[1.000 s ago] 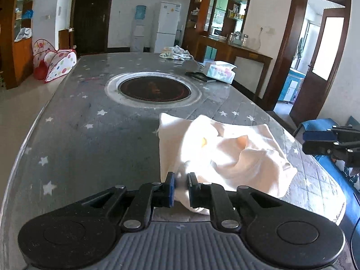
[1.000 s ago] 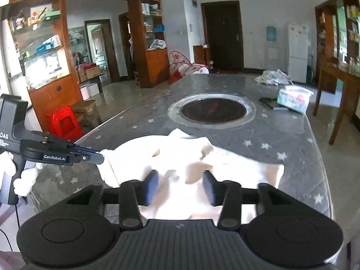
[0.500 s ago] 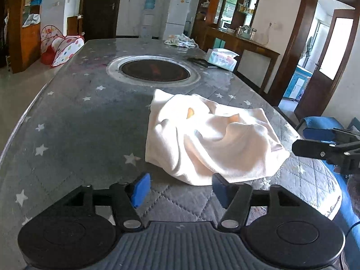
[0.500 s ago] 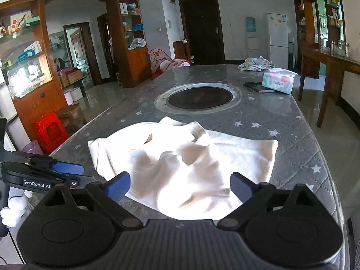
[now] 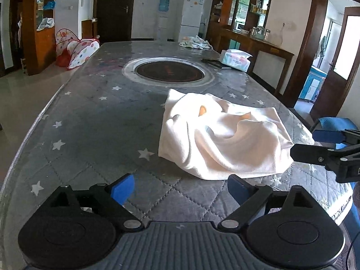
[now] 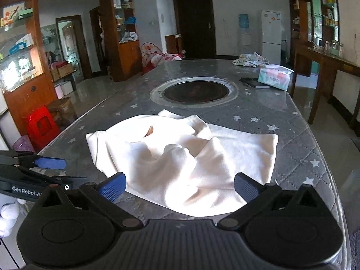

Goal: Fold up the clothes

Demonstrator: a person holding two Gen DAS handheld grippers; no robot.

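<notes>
Left tongs (image 5: 181, 187) angled down over the near end of the bench (image 5: 94, 121), blue pads spread wide after just opening, nothing between them, only quilted star-print cover below. Right tongs (image 6: 178, 186) likewise tilted down, pads wide apart after just opening, near edge of the white garment (image 6: 180, 155) lying between them but unpressed.

White garment crumpled in a loose heap on the bench, between the tongs and the round dark inset hotplate (image 6: 194, 92), apart from both.

From the left wrist view: right tongs entering at the right edge (image 5: 324, 148), level with the garment's right end, plus an open doorway (image 5: 337, 51) and a blue chair (image 5: 337, 123) beyond. From the right wrist view: left tongs at the left edge (image 6: 48, 163), a red stool (image 6: 42, 123) on the floor and a shelving unit (image 6: 20, 51).

Farther along the bench: tissue pack (image 6: 275, 76), dark flat object (image 6: 253, 82) just beside it, bundle of patterned cloth (image 6: 250, 59) at the far end. White fridge (image 5: 191, 18) and water dispenser (image 5: 163, 15) against the back wall. Nothing lying between tongs and garment.
</notes>
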